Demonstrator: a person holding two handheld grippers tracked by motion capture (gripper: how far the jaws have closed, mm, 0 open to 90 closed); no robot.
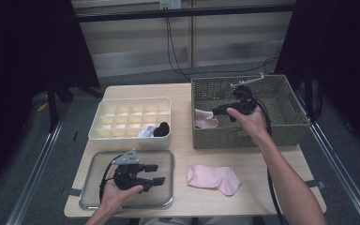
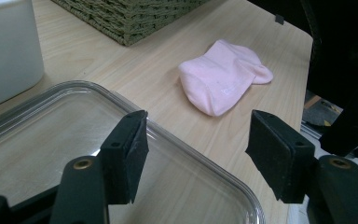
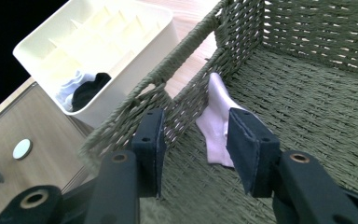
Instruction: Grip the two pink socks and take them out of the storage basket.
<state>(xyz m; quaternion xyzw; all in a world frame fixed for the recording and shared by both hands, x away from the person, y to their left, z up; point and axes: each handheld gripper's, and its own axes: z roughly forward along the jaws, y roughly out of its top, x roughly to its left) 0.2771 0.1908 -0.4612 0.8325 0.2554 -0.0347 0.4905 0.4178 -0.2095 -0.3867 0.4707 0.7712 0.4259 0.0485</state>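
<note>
The surface (image 1: 183,93) is pale wood grain with rounded corners. In the upper right of the high view stands a deep, square basket (image 1: 290,123) of olive-green woven cord, coarse and ribbed, with a thick plaited rim. Inside it, against its left wall, a soft pink sock (image 1: 206,118) lies crumpled, part of it climbing the weave. The right claw (image 1: 218,111) hangs inside the basket just beside that sock; in the right gripper view its flat black pads stand partly open with nothing pressed between them, and the sock lies beyond them, near the right-hand pad.

Left of the basket sits a cream plastic organiser box (image 1: 130,140), smooth-walled and cut into a grid of small square cells. One cell of its front row holds a rolled white sock (image 1: 146,131), and the cell next to it a rolled black sock (image 1: 161,129).

In the lower left a clear, shallow tray (image 1: 168,202) with rounded corners lies bare. The left claw (image 1: 152,174) hovers over it, jaws wide and empty.

A second pink sock (image 1: 214,178), knit and flat, lies on the surface at lower centre, right of the tray.
</note>
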